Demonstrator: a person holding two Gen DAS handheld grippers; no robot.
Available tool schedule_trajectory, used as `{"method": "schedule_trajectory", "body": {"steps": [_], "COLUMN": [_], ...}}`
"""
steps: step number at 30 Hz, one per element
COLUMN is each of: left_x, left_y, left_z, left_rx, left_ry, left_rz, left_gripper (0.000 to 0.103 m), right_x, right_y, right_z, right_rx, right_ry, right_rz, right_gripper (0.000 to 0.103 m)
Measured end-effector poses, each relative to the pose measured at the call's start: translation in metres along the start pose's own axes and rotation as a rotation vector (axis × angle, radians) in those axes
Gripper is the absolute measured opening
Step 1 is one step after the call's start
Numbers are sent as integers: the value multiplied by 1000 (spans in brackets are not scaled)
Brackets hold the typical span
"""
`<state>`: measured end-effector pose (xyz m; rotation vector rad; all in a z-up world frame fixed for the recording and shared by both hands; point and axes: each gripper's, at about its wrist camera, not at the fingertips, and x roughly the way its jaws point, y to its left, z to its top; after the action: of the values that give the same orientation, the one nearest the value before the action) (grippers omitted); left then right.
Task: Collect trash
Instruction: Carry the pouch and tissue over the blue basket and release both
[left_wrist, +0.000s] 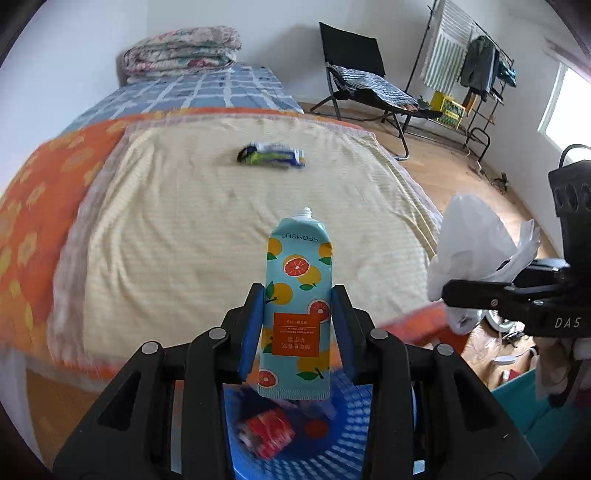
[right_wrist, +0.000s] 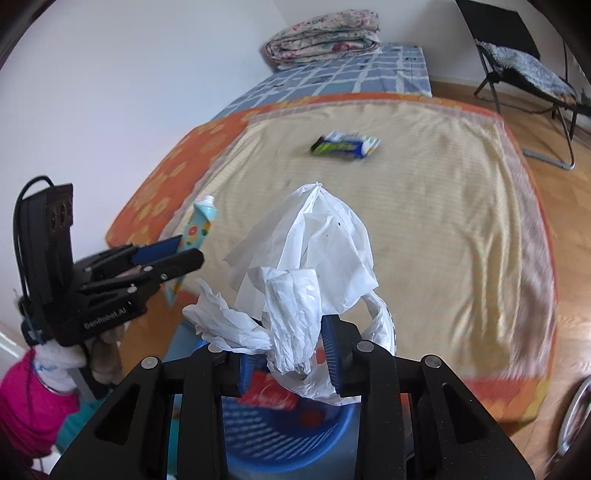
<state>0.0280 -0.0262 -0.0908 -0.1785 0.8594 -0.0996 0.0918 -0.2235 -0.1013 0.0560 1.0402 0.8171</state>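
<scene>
Left claw clamping fruit-print tube, blue basket below

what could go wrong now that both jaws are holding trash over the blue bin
The white plastic bag billows wide beyond the right gripper; on release it may drape over the blue basket's rim. The left gripper holds the tube upright, so it could tip and miss. The wrapper on the bed remains uncollected.

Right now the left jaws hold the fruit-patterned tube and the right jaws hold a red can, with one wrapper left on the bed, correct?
Not quite: the right gripper holds a crumpled white plastic bag, not a red can, as the right wrist view shows. The left gripper does hold the fruit-patterned tube, and one wrapper lies on the bed.
</scene>
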Motion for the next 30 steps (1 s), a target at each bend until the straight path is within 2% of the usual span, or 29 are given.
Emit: {"method": "schedule_trajectory", "body": {"steps": [8, 15, 30], "left_x": [-8, -4, -6], "left_y": [-10, -15, -9], "left_z": [-53, -75, -96], "left_rx": [-70, -76, -118], "left_ry": [14, 34, 73], "left_rz": [8, 35, 64], "left_gripper": [36, 37, 37], "right_x": [10, 23, 30], "right_y": [14, 15, 26], "right_z": [-49, -73, -80], "right_rx": [16, 48, 12], "right_ry": [46, 81, 97], "right_rz": [11, 25, 31], "right_gripper": [30, 30, 36]}}
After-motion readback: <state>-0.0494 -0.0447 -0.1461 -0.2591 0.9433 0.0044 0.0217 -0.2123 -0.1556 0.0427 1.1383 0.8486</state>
